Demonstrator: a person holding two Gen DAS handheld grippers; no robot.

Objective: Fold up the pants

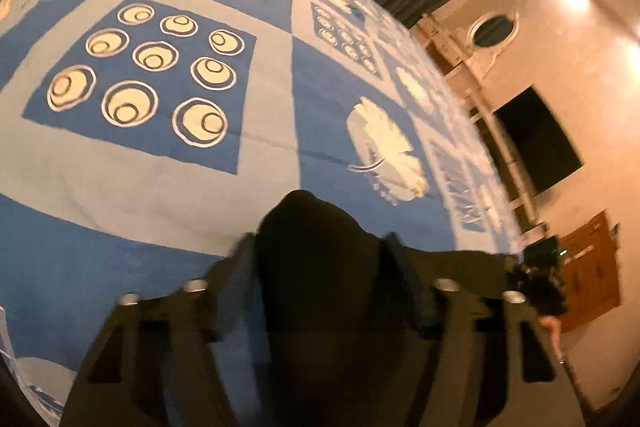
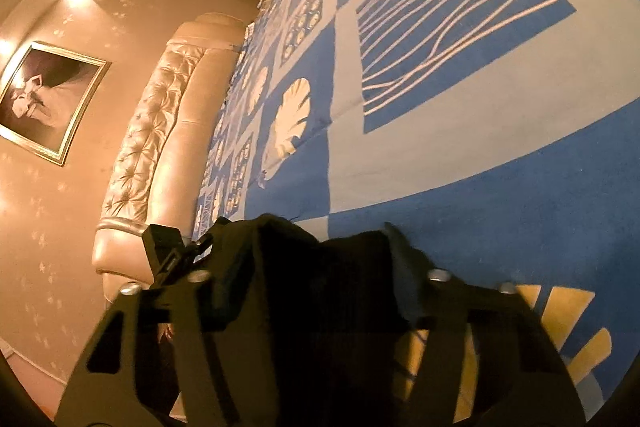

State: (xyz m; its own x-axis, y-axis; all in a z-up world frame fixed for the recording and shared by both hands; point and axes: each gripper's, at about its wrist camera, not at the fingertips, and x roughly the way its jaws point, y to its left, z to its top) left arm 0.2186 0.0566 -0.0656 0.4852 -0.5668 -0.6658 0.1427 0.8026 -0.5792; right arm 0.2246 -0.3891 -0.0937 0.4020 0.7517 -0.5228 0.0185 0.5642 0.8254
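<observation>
The black pants point(image 1: 316, 227) bulge up between the fingers of my left gripper point(image 1: 318, 251), which is shut on the cloth above the blue patterned bed cover point(image 1: 160, 187). A taut band of the fabric runs right toward the other gripper point(image 1: 540, 267), seen small at the bed's edge. In the right wrist view, the pants point(image 2: 280, 247) fill the gap of my right gripper point(image 2: 304, 243), which is shut on them. The left gripper point(image 2: 164, 247) shows to the left, joined by the same cloth. The rest of the pants hangs hidden under both grippers.
The bed cover point(image 2: 440, 167) spreads wide ahead of both grippers. A tufted cream headboard point(image 2: 160, 131) and a framed picture point(image 2: 44, 99) are on the left. A dark screen point(image 1: 536, 139), a wooden cabinet point(image 1: 592, 267) and a person's hand point(image 1: 554, 331) are on the right.
</observation>
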